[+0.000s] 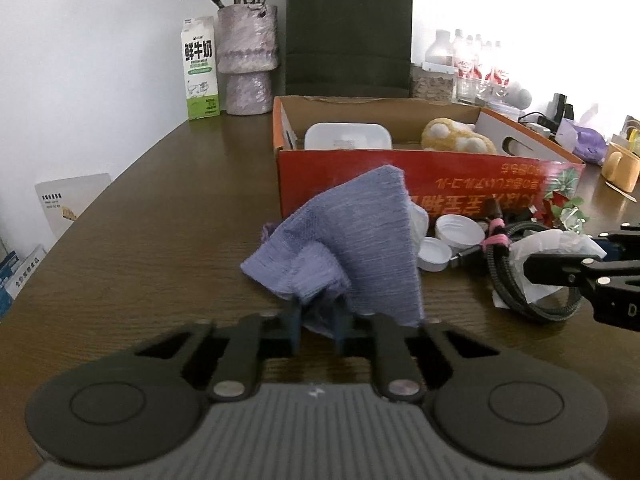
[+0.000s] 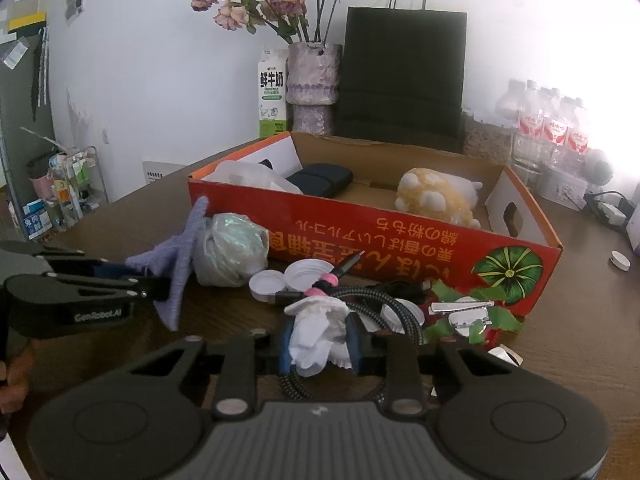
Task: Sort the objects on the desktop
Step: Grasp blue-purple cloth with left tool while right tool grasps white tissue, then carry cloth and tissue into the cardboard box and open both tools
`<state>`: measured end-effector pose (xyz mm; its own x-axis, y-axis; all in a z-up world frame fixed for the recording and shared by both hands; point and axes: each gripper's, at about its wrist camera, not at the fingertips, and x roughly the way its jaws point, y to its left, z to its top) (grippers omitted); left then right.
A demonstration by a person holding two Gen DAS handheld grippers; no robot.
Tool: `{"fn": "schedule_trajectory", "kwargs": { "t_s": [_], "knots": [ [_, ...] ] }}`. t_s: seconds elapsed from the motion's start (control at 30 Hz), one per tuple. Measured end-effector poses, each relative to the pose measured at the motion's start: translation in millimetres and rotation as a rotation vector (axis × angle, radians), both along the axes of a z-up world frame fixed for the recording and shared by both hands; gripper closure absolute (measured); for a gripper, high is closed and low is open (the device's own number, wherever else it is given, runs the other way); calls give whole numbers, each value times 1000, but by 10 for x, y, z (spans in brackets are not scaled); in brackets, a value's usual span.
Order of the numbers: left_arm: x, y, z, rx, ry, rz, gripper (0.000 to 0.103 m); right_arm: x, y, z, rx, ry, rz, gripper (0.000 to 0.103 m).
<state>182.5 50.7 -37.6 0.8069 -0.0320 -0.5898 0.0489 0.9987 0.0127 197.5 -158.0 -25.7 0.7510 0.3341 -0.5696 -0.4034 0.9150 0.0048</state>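
Observation:
My left gripper [image 1: 318,320] is shut on the near corner of a purple knitted cloth [image 1: 360,240], which bunches up in front of the red cardboard box [image 1: 400,176]. From the right wrist view the left gripper [image 2: 132,280] shows at the left with the cloth [image 2: 180,264] hanging from it. A crumpled white tissue [image 2: 316,328] is pinched in my right gripper [image 2: 320,340], which is shut on it above a coiled braided cable [image 2: 384,304]. Inside the box [image 2: 400,240] lie a yellow plush toy [image 2: 432,200], a dark case [image 2: 320,180] and a white container [image 1: 348,136].
White bottle caps [image 1: 460,232], a balled plastic bag [image 2: 232,248], a metal hair clip [image 2: 460,308] and green leaves lie before the box. A milk carton [image 1: 200,68], a flower vase [image 1: 248,60], a dark paper bag [image 1: 348,32], water bottles [image 2: 552,128] and a yellow mug [image 1: 620,164] stand behind and right.

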Motion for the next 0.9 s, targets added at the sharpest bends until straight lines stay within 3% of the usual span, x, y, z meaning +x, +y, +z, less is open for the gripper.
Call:
{"fn": "schedule_trajectory", "kwargs": {
  "t_s": [0.1,0.37,0.63,0.9],
  "knots": [
    [-38,22,22,-23,-8,0,98,-32,-20,12,9,-4,0,80],
    [-235,22,215,-39,-79,0,99,-135,-97,81,36,-26,-6,82],
    [-415,14,547,-47,-184,1,99,-222,-129,199,59,-68,-2,84],
    [-351,-110,884,-50,-287,-25,99,-185,-180,445,83,-148,-13,84]
  ]
}}
